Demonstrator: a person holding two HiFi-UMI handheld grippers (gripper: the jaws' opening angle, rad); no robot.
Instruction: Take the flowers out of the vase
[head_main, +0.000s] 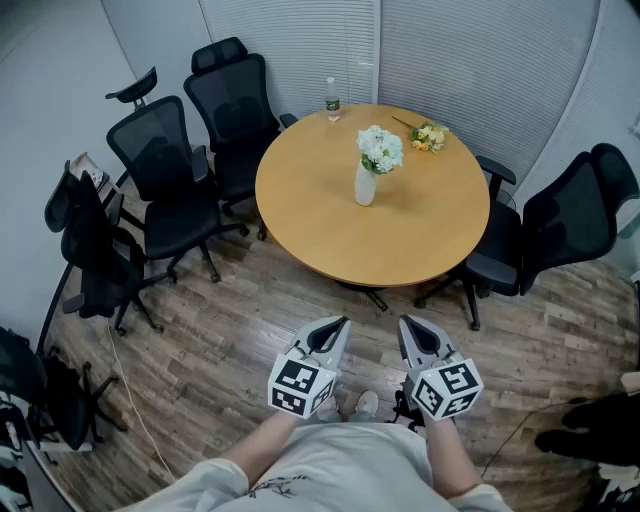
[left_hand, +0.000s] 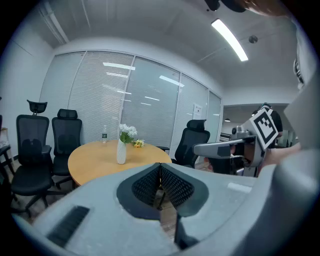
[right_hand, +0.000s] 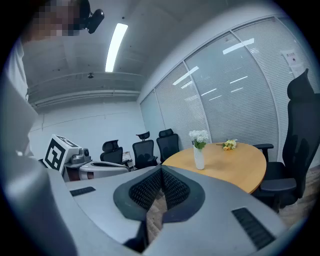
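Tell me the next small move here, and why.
Probably step closer and reach the right gripper toward the white flowers. They stand in the vase in the middle of the table, while that gripper and the left gripper are both shut and empty, over the floor, short of the table.

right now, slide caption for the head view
Both shut, left hand-held gripper and right hand-held gripper face a table with white flowers in a vase and a yellow bunch.
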